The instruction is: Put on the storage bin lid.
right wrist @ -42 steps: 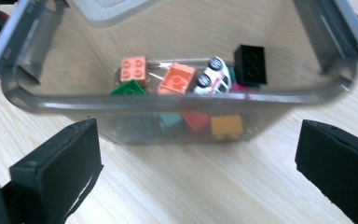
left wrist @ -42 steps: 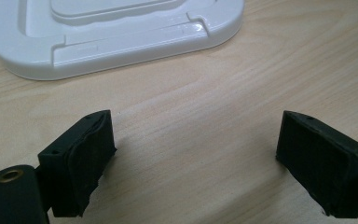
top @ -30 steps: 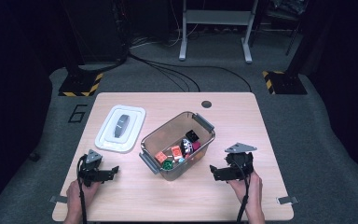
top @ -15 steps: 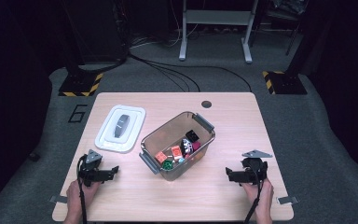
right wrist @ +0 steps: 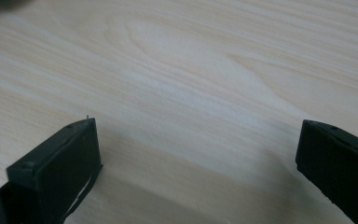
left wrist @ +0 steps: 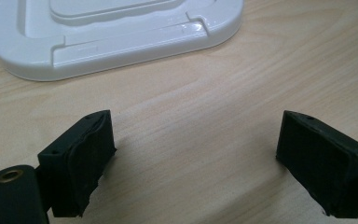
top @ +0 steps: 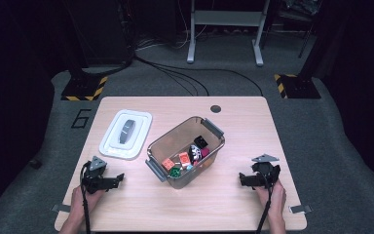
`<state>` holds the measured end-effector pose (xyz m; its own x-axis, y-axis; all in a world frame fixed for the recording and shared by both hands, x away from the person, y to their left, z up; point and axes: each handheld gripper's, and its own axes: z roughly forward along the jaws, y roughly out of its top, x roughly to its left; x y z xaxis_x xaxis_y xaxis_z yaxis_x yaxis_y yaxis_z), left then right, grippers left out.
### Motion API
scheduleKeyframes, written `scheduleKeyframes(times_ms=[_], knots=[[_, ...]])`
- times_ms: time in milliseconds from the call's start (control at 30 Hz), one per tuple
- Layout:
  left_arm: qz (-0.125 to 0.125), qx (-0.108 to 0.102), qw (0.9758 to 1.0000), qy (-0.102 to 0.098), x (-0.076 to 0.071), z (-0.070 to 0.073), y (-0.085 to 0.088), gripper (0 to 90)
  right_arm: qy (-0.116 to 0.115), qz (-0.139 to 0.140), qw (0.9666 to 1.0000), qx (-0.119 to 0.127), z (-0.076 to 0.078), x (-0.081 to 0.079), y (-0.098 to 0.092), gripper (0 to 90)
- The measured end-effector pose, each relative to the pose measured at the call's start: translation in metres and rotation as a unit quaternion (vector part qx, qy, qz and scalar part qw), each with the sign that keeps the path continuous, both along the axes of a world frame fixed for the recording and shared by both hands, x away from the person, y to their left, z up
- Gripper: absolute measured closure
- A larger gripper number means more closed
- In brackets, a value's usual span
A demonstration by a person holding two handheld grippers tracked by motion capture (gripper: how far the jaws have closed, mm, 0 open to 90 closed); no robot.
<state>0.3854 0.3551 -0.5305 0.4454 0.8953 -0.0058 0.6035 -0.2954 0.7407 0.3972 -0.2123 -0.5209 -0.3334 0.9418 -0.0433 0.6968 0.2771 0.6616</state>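
Observation:
A clear plastic bin [top: 171, 131] stands in the middle of the wooden table [top: 209, 207] and holds several small coloured pieces [top: 184, 159]. Its white lid [top: 126, 134] with a grey handle lies flat to the bin's left. My left gripper [top: 119, 178] rests low over the table at the front left, pointing toward the bin, open and empty. In the left gripper view its jaws [left wrist: 196, 133] stand wide apart over bare wood, with the lid [left wrist: 121, 42] just beyond them. My right gripper [top: 242, 180] sits at the front right, open, over bare wood [right wrist: 198, 135].
Both hands come in over the table's front edge. A small dark round hole [top: 215, 108] sits near the table's far edge. Beyond the table, cables and stand legs [top: 224, 53] lie on the grey floor, and hazard-striped feet [top: 83, 90] flank it.
My right gripper has sunk toward the table and slid right, away from the bin. The left gripper, the bin and the lid have stayed put.

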Motion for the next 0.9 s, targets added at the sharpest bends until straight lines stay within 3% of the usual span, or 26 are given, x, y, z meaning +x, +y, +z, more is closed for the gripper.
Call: scheduleKeyframes(times_ms=[67, 100, 167, 200, 233, 333, 433, 467, 567, 800, 833, 900], knots=[[-0.006, 0.004, 0.9999, 0.008, 0.0, 0.001, 0.0, 10.6, -0.004, 0.004, 0.9999, 0.013, -0.002, 0.001, -0.002, 0.0], [-0.01, 0.005, 0.9999, 0.002, 0.001, 0.001, 0.0, 10.7, -0.026, 0.009, 0.9991, 0.034, -0.008, 0.002, -0.008, 0.0], [-0.049, 0.009, 0.9987, 0.007, 0.001, 0.002, 0.004, 10.4, -0.027, 0.011, 0.999, 0.035, -0.008, 0.002, -0.009, 0.0], [-0.056, 0.016, 0.9982, 0.015, 0.002, 0.003, 0.005, 9.8, -0.026, 0.016, 0.999, 0.031, -0.008, 0.002, -0.01, 0.0], [-0.053, 0.016, 0.9982, 0.023, 0.003, 0.004, 0.004, 8.2, -0.026, 0.017, 0.999, 0.032, -0.008, 0.002, -0.01, 0.0], [-0.05, 0.019, 0.9984, 0.018, 0.005, 0.007, 0.004, 6.0, -0.027, 0.02, 0.9988, 0.035, -0.008, 0.003, -0.009, 0.0], [-0.041, 0.0, 0.9991, 0.007, 0.014, 0.027, 0.003, 3.4, -0.026, 0.028, 0.9986, 0.035, -0.008, 0.004, -0.01, 0.0], [-0.041, 0.0, 0.9991, 0.007, 0.014, 0.027, 0.003, 2.3, -0.026, 0.028, 0.9986, 0.035, -0.008, 0.004, -0.01, 0.0], [-0.023, -0.027, 0.9993, 0.011, 0.036, 0.045, 0.004, 0.1, -0.025, 0.029, 0.9986, 0.036, -0.008, 0.005, -0.01, 0.0], [-0.006, -0.032, 0.9992, 0.021, 0.075, 0.065, 0.001, 0.0, -0.028, 0.028, 0.9986, 0.035, -0.008, 0.005, -0.01, 0.0], [-0.006, -0.032, 0.9992, 0.021, 0.075, 0.065, 0.001, 0.0, -0.028, 0.028, 0.9986, 0.035, -0.008, 0.005, -0.01, 0.0], [0.002, -0.026, 0.9994, 0.023, 0.091, 0.069, -0.001, 0.1, -0.028, 0.028, 0.9986, 0.036, -0.008, 0.005, -0.01, 0.0]])
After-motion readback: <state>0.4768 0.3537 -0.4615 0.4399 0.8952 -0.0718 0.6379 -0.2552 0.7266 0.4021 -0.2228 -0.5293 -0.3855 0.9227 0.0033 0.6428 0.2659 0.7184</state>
